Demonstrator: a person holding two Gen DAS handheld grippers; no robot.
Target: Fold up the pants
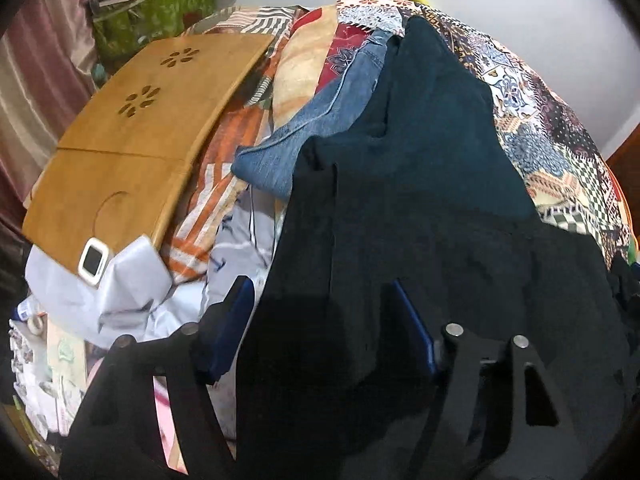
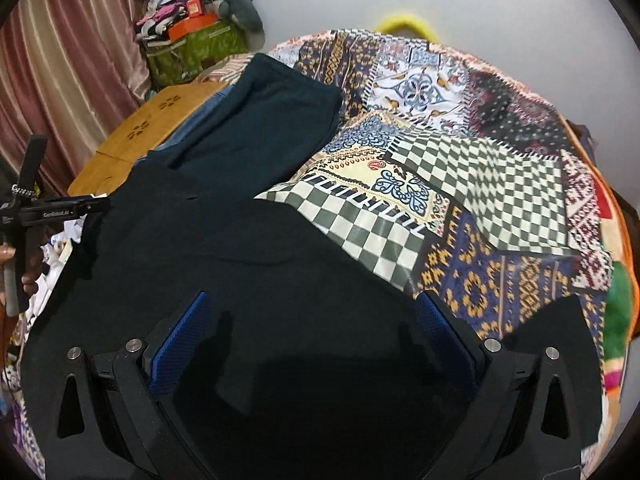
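Black pants (image 1: 460,280) lie spread on the patchwork quilt (image 1: 540,128). My left gripper (image 1: 320,284) points down at their left edge. Its blue pads (image 1: 234,320) stand apart, with the edge of the cloth lying between them and no visible pinch. In the right wrist view the same pants (image 2: 240,248) fill the foreground. My right gripper (image 2: 312,296) hovers over them with its jaws wide and its pads (image 2: 180,340) clear of the cloth. The left gripper (image 2: 94,206) shows at the far left, held by a hand (image 2: 26,276).
A dark teal garment (image 1: 432,120) lies beyond the black pants, over blue jeans (image 1: 312,120). A wooden lap table (image 1: 140,120) carrying a small white device (image 1: 93,262) sits to the left, with white cloth and clutter (image 1: 120,292) below it. Quilt (image 2: 460,184) stretches to the right.
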